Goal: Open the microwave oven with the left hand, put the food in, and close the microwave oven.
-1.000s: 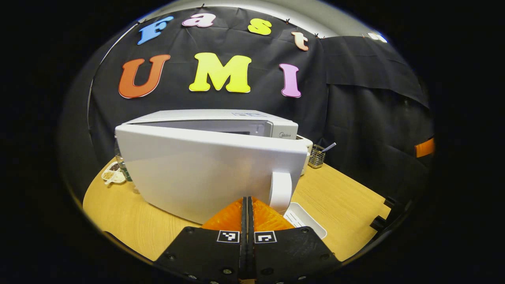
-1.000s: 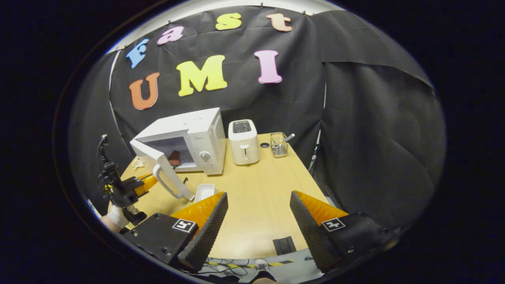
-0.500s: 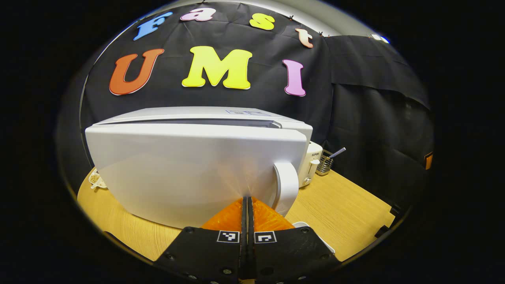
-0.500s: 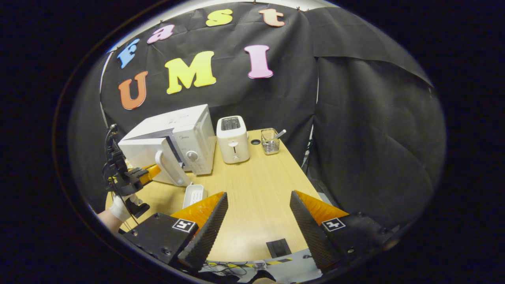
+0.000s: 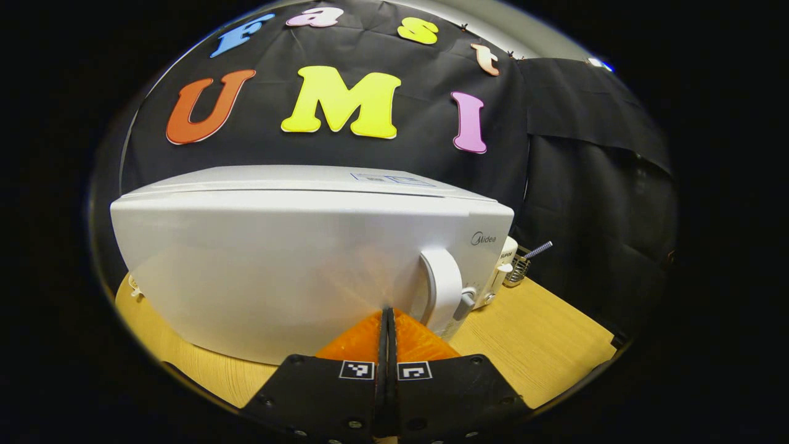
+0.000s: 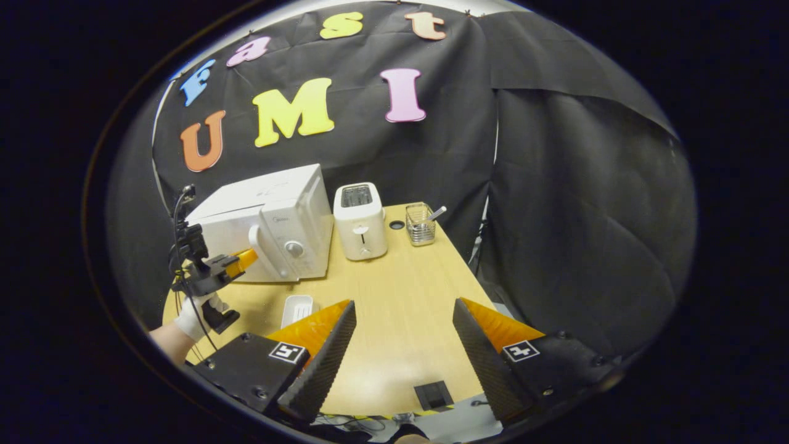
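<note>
Left gripper (image 5: 386,317): closest in the left gripper view, at 6 o'clock. Its two fingers are pressed together with nothing between them. The tips touch the door, just left of the handle.
Right gripper (image 6: 404,336): at 6 o'clock in the right gripper view. Its fingers are wide apart and hold nothing. It hangs over the near end of the table (image 6: 400,296).
Tray (image 6: 296,308): a small white tray on the table at about 8 o'clock in the right gripper view. It looks empty.
Microwave oven (image 6: 271,222): on the far left of the table, at about 10 o'clock in the right gripper view.
Door (image 5: 271,271): it looks flat against the front of the oven, so I think it is shut or nearly shut.
Handle (image 5: 441,293): stands up and down on the right side of the door.
Which way: the oven's long side runs left to right along the wall. Its front faces the person.
Toaster (image 6: 360,219): just right of the oven, farther back.
Done: the food is out of sight, so it is likely inside.
Left: maybe one last push, then pull the hand away.
</note>
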Demonstrator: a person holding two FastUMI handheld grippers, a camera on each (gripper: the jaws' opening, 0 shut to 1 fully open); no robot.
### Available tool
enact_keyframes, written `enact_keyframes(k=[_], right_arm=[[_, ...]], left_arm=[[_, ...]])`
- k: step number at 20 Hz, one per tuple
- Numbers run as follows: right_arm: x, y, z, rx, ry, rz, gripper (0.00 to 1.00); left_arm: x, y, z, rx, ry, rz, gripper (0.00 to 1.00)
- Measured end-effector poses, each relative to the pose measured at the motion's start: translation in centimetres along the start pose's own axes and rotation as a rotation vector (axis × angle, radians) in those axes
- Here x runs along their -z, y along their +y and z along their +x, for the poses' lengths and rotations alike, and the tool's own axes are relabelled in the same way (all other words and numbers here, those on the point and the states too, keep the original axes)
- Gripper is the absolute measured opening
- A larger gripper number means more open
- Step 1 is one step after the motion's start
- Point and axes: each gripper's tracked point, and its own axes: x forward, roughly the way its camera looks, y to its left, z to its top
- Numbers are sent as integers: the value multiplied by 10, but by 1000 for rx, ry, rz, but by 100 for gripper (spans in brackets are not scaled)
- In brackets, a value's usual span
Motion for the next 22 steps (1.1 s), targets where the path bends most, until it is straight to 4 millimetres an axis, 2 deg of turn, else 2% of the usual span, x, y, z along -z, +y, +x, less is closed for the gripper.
enact_keyframes(k=[3,5,8,11,12,13,14,16,17,18,19,20,21,22], right_arm=[[-3,2,1,-5,-1,4,100],[-4,6,1,-10,-1,-1,100],[-6,9,1,-18,-6,-23,100],[-7,18,5,-41,-6,-24,100],[-9,24,6,-60,-8,-27,100],[-8,29,8,-72,-7,-31,92],[-10,35,11,-84,-7,-42,100],[-11,51,16,-120,-9,-58,100],[-12,61,18,-142,-10,-64,91],[-13,73,21,-169,-13,-66,100],[-13,85,23,-200,-13,-69,100],[-13,98,23,-230,-12,-75,91],[-15,109,24,-252,-20,-82,100],[-18,120,23,-272,-30,-90,91]], left_arm=[[-2,6,5,-21,11,-4,0],[5,0,11,-12,26,-29,0],[5,7,5,-54,35,25,0],[0,13,-11,-78,30,18,0],[-2,16,-19,-93,33,10,0],[-4,18,-31,-108,34,0,0],[-8,20,-43,-122,31,-8,0],[-13,30,-69,-170,23,-15,0],[-16,37,-83,-195,26,-6,0],[-20,42,-99,-212,24,6,0],[-25,47,-115,-221,16,15,0],[-29,50,-130,-225,14,14,0],[-32,53,-146,-233,15,14,36],[-35,57,-163,-248,15,19,73]])
